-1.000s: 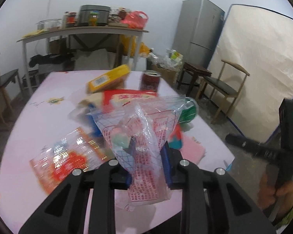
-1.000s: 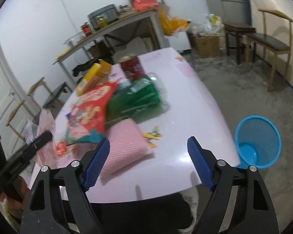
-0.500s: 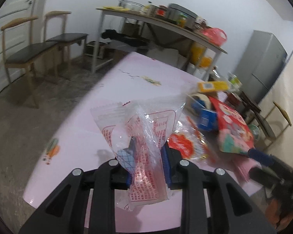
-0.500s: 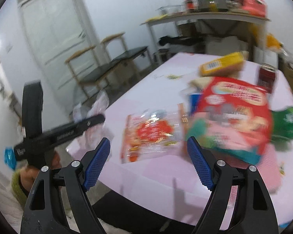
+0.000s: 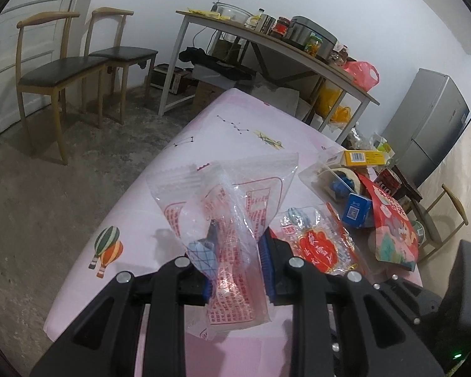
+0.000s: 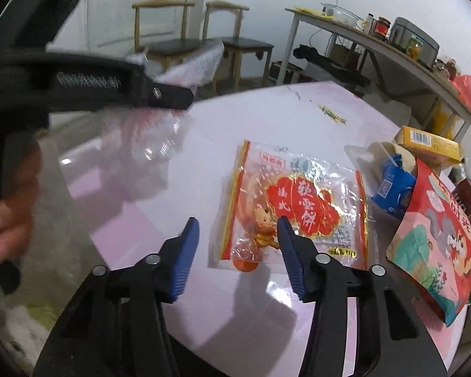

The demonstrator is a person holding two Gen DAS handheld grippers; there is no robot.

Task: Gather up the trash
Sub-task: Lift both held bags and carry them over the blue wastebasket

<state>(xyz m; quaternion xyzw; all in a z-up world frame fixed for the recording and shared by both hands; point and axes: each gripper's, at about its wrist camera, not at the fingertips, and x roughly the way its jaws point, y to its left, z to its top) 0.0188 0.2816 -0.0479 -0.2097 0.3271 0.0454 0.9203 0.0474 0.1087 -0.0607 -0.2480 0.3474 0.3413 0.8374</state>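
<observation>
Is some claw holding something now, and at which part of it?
The left claw pinches the clear wrapper near its lower middle. The right claw is open, holding nothing.

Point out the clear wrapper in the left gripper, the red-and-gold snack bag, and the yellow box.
clear wrapper (image 5: pixel 235 220), left wrist view, printed middle.
red-and-gold snack bag (image 6: pixel 301 201), right wrist view, red label.
yellow box (image 6: pixel 430 143), right wrist view, side face.

In the upper left of the right wrist view, the black tool arm (image 6: pixel 88 80) carries pale lettering, blurred, seemingly "GenRobot.AI". At center, the clear snack bag (image 6: pixel 295 207) shows gold Chinese characters on a red emblem. At right, a blue carton (image 6: pixel 391 188) bears a QR code and a yellow box (image 6: pixel 430 143) a barcode; no numbers are readable.
</observation>
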